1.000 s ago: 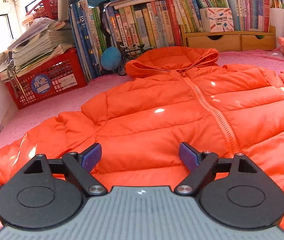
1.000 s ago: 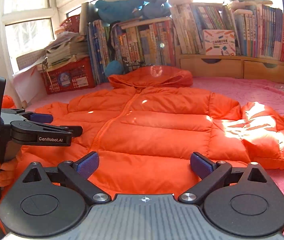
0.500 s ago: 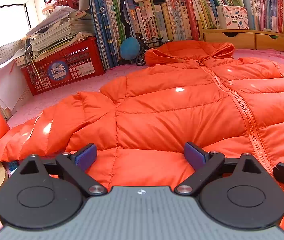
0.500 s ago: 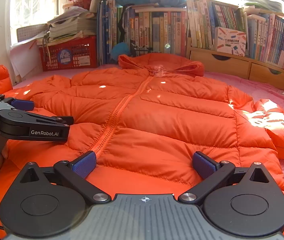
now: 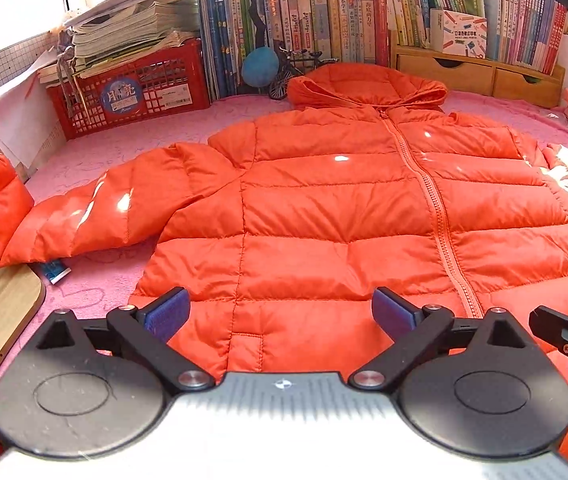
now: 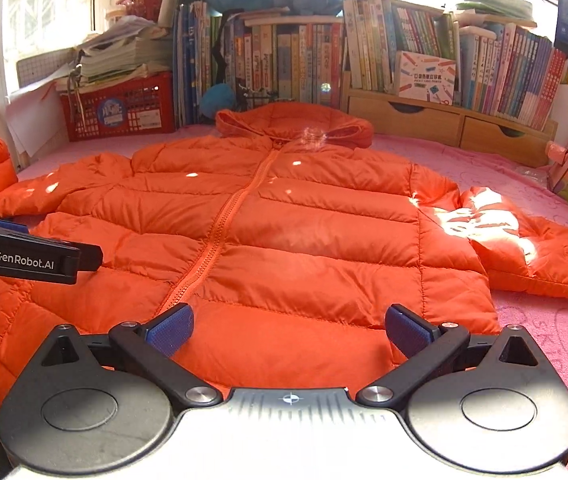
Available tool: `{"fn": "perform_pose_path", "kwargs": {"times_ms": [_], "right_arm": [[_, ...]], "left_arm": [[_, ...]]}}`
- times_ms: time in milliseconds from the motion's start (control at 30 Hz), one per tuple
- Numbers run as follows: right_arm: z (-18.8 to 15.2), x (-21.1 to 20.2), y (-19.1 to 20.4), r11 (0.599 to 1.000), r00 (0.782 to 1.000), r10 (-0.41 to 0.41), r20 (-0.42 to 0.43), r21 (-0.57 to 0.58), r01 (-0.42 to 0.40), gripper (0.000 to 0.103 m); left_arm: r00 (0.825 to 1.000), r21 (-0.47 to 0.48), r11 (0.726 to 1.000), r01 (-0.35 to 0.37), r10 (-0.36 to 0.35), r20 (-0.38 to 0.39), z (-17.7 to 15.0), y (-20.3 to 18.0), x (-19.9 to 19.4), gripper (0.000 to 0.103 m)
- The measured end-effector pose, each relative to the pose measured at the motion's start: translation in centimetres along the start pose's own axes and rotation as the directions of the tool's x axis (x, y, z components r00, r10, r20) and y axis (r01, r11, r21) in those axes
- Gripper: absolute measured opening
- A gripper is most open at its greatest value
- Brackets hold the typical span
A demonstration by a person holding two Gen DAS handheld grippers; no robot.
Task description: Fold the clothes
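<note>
Orange puffer jacket (image 5: 324, 208) lying flat, front up and zipped, on the pink bed cover (image 5: 131, 148); hood (image 5: 368, 84) toward the far edge beside the row of books (image 5: 316, 20), hem at the near edge. One sleeve (image 5: 83, 220) reaches to the left edge, its cuff bent upward; the other sleeve (image 6: 524, 240) lies in sunlight toward the right edge. Left claw (image 5: 279, 312) is released, its jaws having just been opening, with the hem beneath them and nothing gripped. Right claw (image 6: 288, 328) is likewise spread wide above the hem, grasping nothing. A red crate (image 5: 131, 88) of papers stands at the far left corner.
</note>
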State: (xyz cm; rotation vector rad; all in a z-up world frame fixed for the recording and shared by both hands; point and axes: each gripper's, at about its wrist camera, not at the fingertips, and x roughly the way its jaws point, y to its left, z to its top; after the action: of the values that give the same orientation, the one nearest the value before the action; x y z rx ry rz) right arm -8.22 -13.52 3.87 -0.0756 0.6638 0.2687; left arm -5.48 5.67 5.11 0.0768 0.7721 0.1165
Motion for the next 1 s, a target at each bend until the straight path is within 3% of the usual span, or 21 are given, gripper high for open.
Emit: {"fn": "perform_pose_path", "kwargs": {"times_ms": [167, 333, 700, 1000], "right_arm": [[-0.9, -2.6, -0.5, 1.0, 0.999, 0.012, -0.048, -0.003, -0.012, 0.103], [-2.8, -4.0, -0.5, 0.999, 0.993, -0.042, -0.114, -0.028, 0.039, 0.103], [-4.0, -6.1, 0.2, 0.999, 0.994, -0.017, -0.106, -0.04, 0.013, 0.103], [-5.0, -7.8, 0.3, 0.999, 0.992, -0.012, -0.123, -0.042, 0.006, 0.103]], "left_arm": [[0.998, 0.026, 1.0, 0.016, -0.014, -0.066, -1.1, 0.0, -0.9, 0.099], [0.991, 0.065, 0.997, 0.038, -0.03, -0.128, -2.5, -0.5, -1.7, 0.099], [0.992, 0.097, 0.995, 0.015, -0.002, -0.126, -3.6, -0.5, -4.7, 0.1], [0.99, 0.158, 0.987, 0.037, -0.014, -0.143, -4.8, -1.6, -6.5, 0.101]]}}
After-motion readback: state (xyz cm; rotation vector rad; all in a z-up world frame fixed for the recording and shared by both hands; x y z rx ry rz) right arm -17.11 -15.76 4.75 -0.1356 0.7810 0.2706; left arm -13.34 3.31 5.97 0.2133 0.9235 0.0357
